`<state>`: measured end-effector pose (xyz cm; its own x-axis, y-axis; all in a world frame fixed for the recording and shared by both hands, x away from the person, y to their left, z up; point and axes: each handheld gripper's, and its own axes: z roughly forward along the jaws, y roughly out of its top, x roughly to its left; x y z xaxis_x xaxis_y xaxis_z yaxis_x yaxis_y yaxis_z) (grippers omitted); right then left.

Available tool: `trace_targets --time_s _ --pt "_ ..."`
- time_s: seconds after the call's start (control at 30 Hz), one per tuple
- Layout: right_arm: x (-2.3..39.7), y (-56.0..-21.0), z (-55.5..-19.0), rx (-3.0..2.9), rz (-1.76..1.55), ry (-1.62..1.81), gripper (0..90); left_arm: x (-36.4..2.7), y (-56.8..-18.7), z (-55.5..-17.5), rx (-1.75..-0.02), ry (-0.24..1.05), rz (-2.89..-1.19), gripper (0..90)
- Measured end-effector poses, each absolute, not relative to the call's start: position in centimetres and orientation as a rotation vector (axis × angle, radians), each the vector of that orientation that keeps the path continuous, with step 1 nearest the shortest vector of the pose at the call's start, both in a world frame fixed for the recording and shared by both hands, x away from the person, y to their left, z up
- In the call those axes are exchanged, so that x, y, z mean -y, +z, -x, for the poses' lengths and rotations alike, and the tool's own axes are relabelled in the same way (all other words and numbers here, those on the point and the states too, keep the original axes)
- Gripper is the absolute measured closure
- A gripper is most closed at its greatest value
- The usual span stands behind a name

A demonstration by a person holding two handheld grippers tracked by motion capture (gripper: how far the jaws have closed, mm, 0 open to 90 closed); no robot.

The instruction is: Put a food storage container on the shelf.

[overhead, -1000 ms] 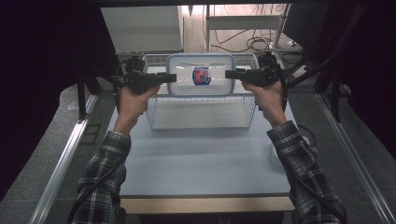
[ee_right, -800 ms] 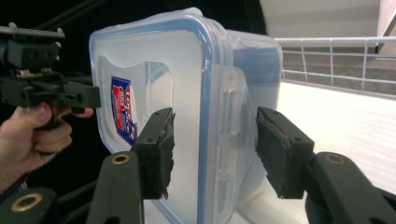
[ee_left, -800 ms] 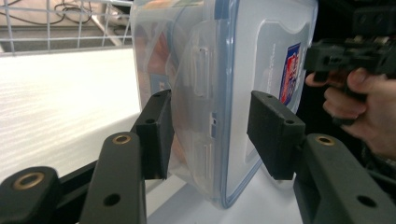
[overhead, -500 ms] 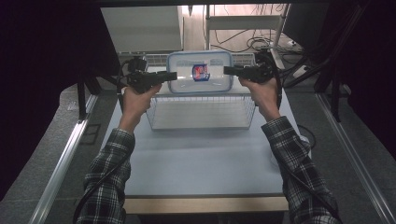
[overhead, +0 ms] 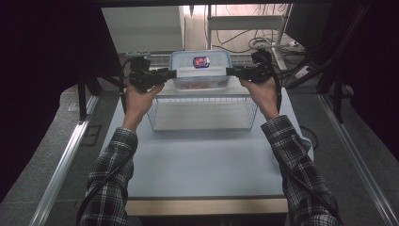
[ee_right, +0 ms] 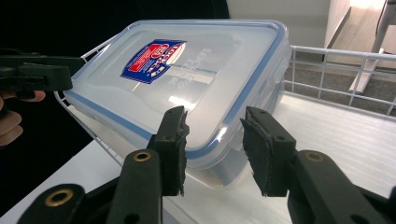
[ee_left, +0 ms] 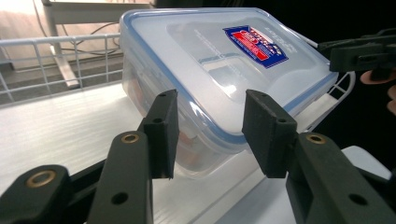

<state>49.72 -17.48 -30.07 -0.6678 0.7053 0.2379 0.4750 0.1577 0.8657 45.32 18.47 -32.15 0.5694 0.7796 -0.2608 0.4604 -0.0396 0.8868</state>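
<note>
One lidded container (overhead: 201, 69) lies lengthwise between both tools.

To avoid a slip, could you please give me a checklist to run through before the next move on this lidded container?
1. Left gripper astride one end of the container: ok; its jaws have just been closing.
2. Right gripper astride the opposite end: ok; its jaws have just been closing too.
3. Pads pressing the container: not ok, gaps show.
4. Lid seated all round: ok where visible.
5. Container free of the wire basket: cannot tell.
</note>
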Motion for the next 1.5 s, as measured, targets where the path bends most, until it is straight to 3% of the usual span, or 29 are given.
trace_targets --time_s 0.6,0.77,0.83,1.37,1.5 --pt "17.2 -30.2 -50.1 -2.168 -1.226 1.536 60.4 -18.6 -32.3 -46.3 -1.063 0.359 -1.656 52.8" --pt "17.2 -30.2 -50.0 -2.168 -1.208 1.534 60.5 -18.0 -31.9 -45.8 -1.055 0.448 -1.701 50.5" --pt "17.3 -30.1 -49.9 -2.173 -1.201 1.552 56.9 -17.6 -31.7 -45.3 -1.022 0.522 -1.724 50.3" --pt "17.9 -31.2 -46.6 -2.192 -0.971 1.562 23.7 -17.9 -33.4 -41.5 -0.933 0.417 -1.721 25.0" --pt "18.1 -31.6 -45.9 -2.188 -0.951 1.564 20.3 -17.8 -34.1 -40.3 -0.912 0.392 -1.744 19.9"
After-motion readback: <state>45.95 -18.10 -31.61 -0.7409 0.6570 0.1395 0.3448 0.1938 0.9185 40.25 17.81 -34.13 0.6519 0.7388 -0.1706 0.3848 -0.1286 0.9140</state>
